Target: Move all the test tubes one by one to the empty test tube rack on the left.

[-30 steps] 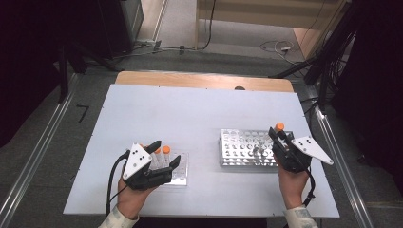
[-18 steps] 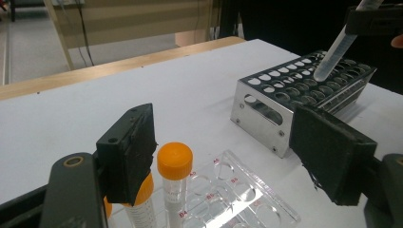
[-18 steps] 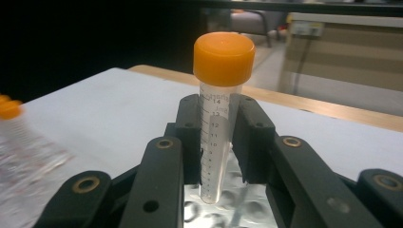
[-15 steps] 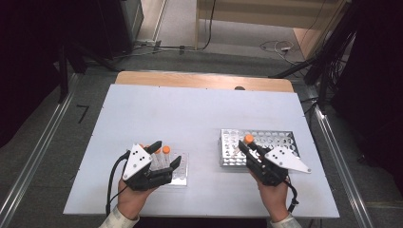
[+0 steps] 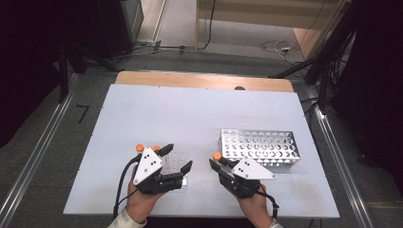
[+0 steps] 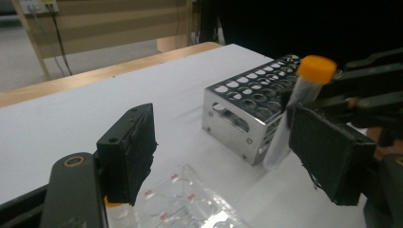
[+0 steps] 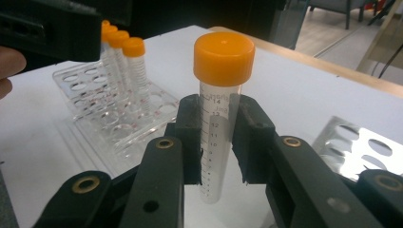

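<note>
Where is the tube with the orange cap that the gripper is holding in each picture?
High view: the tube is low and middle, at the tip of the right gripper, just left of the metal rack.
Left gripper view: the tube is at the right, in front of the metal rack.
Right gripper view: the tube stands upright at the centre.
Shared landmark: the metal rack.

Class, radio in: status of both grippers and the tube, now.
Right gripper shut on orange-capped tube, upright, between metal rack and clear rack. Left gripper open over clear rack. Nothing in the way.
</note>
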